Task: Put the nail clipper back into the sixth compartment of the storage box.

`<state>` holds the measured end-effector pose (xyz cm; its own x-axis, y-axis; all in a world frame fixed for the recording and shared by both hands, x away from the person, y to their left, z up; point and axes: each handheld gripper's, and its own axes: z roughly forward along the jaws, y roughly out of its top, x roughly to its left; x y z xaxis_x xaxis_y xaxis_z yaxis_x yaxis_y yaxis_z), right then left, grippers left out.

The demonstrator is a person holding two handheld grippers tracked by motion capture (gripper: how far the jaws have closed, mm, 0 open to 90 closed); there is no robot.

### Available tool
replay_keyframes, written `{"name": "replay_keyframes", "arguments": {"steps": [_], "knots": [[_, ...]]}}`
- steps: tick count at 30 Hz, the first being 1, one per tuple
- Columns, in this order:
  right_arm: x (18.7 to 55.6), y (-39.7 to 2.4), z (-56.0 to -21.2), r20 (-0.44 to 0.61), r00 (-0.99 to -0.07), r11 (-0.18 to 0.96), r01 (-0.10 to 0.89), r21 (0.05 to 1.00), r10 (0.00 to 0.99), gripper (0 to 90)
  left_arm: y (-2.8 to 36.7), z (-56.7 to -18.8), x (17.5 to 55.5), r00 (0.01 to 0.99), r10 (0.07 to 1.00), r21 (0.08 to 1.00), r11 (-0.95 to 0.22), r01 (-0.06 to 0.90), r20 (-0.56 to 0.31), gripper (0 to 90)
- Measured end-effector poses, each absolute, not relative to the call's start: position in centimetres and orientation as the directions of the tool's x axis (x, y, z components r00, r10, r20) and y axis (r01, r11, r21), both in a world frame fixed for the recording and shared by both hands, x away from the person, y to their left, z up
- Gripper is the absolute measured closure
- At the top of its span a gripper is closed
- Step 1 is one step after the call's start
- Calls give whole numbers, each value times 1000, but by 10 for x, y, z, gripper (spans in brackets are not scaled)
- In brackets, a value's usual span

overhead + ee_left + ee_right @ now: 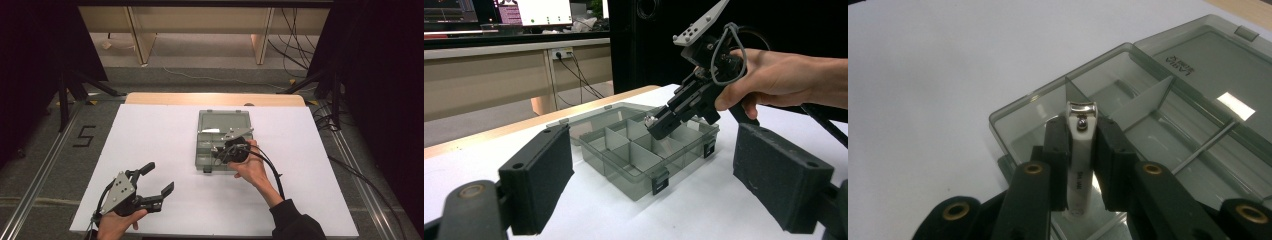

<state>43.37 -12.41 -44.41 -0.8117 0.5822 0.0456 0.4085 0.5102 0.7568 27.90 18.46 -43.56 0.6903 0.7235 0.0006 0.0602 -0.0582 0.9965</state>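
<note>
A white nail clipper (1081, 172) with a metal head is clamped between the pads of my right gripper (1082, 127), head pointing away. It hangs over a near compartment of the open smoky-grey divider box (1168, 95). In the high view the right gripper (220, 152) is over the box (223, 121) at the table's middle, tilted down. From the left gripper view, the clipper's metal tip (650, 119) pokes from the right gripper (658, 125) just above the box (624, 150). My left gripper (159, 178) rests at the near left, jaws wide open and empty, pads (541, 172) apart.
The box's lid (224, 120) lies flat open on the far side. A white sheet (150, 140) covers the table, with a wooden edge (215, 98) at the back. The right gripper's cable (272, 170) trails along the forearm. Stands and cables crowd the floor at both sides.
</note>
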Motion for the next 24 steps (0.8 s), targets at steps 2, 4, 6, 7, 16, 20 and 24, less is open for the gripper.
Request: {"name": "replay_keyframes", "arguments": {"steps": [2, 4, 6, 7, 16, 20, 24], "knots": [[434, -124, -445, 44, -814, 518, 408, 752, 579, 771, 185, -436, 279, 690, 724, 997, -56, 61, -1, 155], [434, -123, -447, 40, -807, 506, 406, 761, 589, 771, 185, -436, 279, 690, 724, 997, -56, 60, -1, 155], [434, -124, -447, 42, -808, 518, 415, 748, 588, 771, 185, -436, 279, 690, 724, 997, -57, 61, -1, 156], [433, -123, -448, 40, -803, 510, 415, 753, 595, 771, 185, -436, 279, 690, 724, 997, -56, 60, -1, 155], [435, -126, -453, 55, -792, 524, 452, 722, 608, 769, 185, -436, 279, 689, 725, 997, -54, 61, -2, 156], [435, -125, -452, 46, -768, 499, 459, 735, 639, 601, 185, -436, 279, 689, 725, 997, -54, 60, -3, 155], [433, -126, -445, 43, -755, 475, 455, 753, 655, 472, 185, -436, 279, 689, 725, 997, -53, 61, -3, 155]]}}
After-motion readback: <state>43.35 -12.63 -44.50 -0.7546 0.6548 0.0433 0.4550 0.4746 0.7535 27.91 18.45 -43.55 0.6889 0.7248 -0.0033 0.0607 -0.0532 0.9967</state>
